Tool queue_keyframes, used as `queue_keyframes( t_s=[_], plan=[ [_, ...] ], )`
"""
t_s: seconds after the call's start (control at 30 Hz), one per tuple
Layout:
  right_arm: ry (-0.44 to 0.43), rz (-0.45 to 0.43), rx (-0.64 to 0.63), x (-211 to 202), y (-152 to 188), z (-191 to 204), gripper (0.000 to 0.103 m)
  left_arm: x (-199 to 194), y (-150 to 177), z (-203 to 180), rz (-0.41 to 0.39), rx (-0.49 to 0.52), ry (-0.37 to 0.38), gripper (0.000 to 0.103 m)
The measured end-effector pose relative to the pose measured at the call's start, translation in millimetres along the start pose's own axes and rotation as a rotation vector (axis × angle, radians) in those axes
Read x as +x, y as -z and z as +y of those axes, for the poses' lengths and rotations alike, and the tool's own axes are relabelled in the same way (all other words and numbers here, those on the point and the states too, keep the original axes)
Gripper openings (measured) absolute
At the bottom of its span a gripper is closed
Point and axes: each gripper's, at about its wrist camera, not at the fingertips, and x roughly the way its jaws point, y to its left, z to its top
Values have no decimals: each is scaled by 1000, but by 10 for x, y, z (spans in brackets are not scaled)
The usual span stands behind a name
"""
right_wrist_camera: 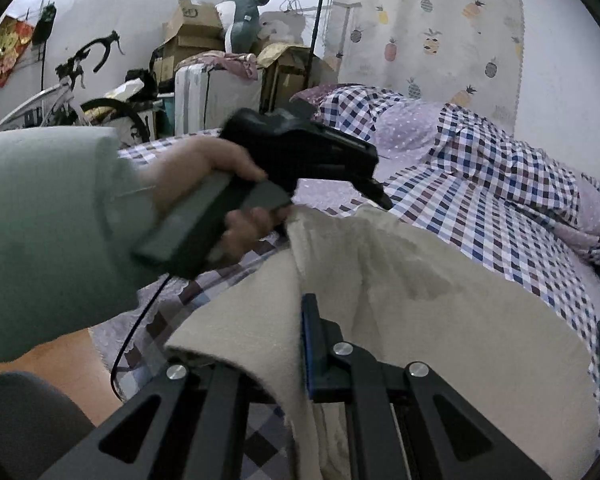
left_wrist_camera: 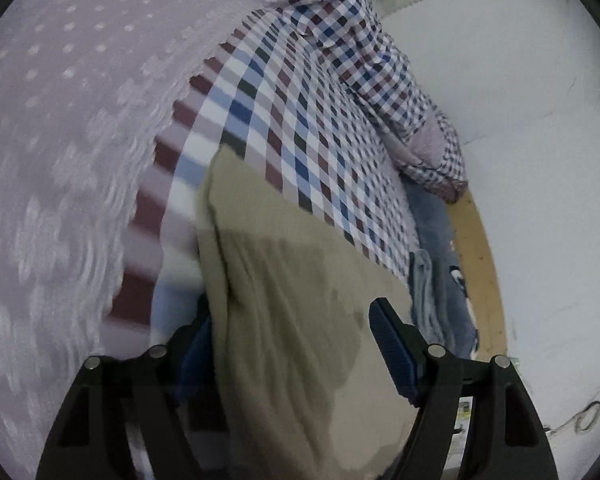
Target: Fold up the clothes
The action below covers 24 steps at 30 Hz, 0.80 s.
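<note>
Beige cloth (right_wrist_camera: 440, 280) on the bed (right_wrist_camera: 480, 216): our right gripper (right_wrist_camera: 300, 344) pinches it; left gripper (left_wrist_camera: 296, 344) gapes around it.

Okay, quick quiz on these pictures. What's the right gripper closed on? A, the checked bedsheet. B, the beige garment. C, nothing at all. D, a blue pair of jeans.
B: in the right wrist view the right gripper has its jaws pinched shut on a fold of the beige garment, which drapes over the checked bedsheet.
</note>
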Motion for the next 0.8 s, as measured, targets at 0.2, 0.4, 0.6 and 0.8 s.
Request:
queue_keyframes(
  t_s=[0.2,0.4,0.6,0.8],
  plan=[
    [-32,-15,20,-69,19,-79,2,202,-261,11,32,30,-89,55],
    [-16,-12,35,-20,71,-168,1,297,-348,87,37,38,-126,32],
    [18,14,68,79,141,-254,1,181,-267,230,13,46,-169,10],
    [48,38,99,131,202,-280,1,98,-208,94,-20,54,-188,8]
  ],
)
